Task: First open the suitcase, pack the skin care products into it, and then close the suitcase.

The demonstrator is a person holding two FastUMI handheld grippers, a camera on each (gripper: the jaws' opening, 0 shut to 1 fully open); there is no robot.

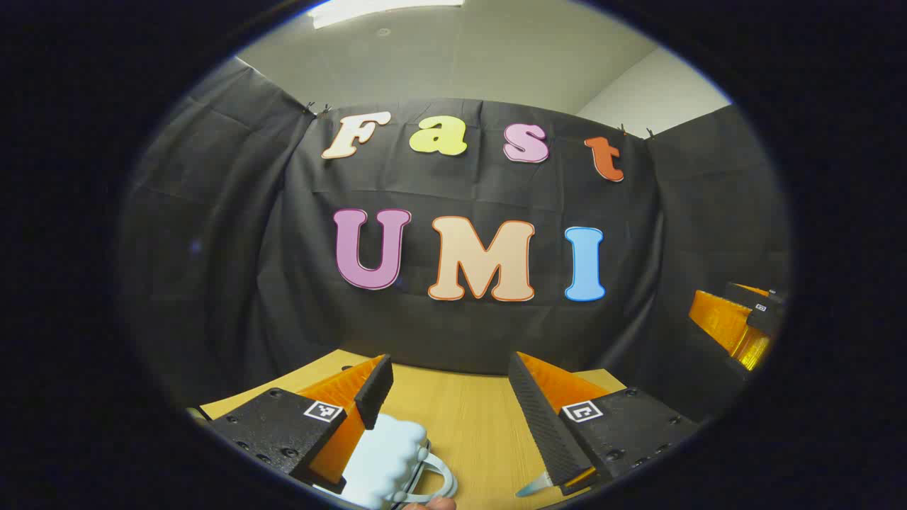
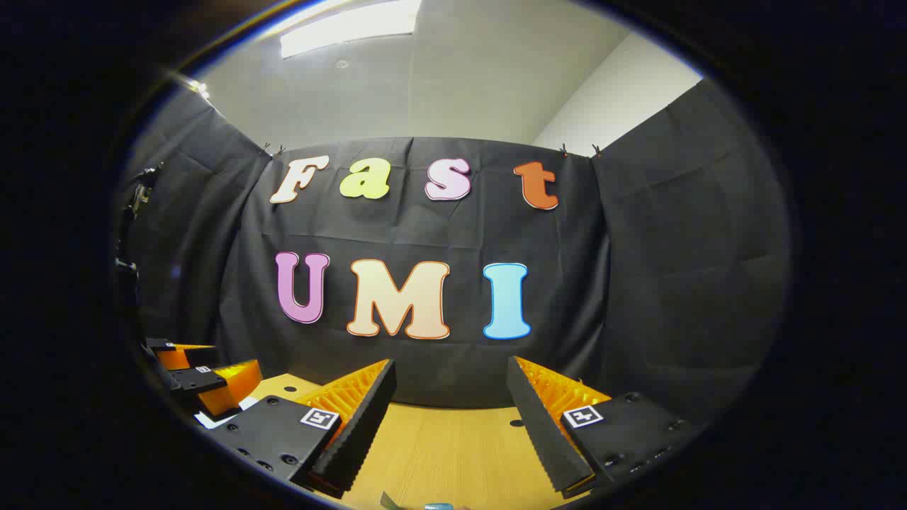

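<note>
Left gripper view
Left gripper (image 1: 446,397): its two black-and-orange fingers stood well apart at about 6 o'clock, with nothing pressed between them.
Pale blue object (image 1: 388,460): a bumpy, light blue thing, probably one of the skin care products, lay low at about 7 o'clock, just beside the inner face of the left-hand finger (image 1: 372,389). I could not tell whether they touched.
Clear loop (image 1: 438,474): a pale, see-through handle-like loop curved out from that blue object toward the gap between the fingers.
Table (image 1: 468,418): light wood, showing between and beyond the fingers.
Pale sliver (image 1: 533,485): a small light blue tip poked out under the right-hand finger at about 5 o'clock; what it belonged to was unclear.
Right gripper (image 1: 737,322): its orange and black parts appeared far off at 3 o'clock, against the black cloth wall (image 1: 212,248).
Suitcase: could not be made out here.

Right gripper view
Right gripper (image 2: 450,404): its fingers were spread wide at 6 o'clock, nothing between them.
Table (image 2: 446,446): the same light wood lay under the gap.
Small blue edge (image 2: 437,506): a bit of blue peeked in at the very bottom, 6 o'clock, below the fingertips and too small to identify.
Left gripper (image 2: 202,379): seen at about 8 o'clock, low and to the side; whether its fingers were apart or together could not be told from here.
White scrap (image 2: 212,419): a pale patch lay just under that far gripper.
</note>
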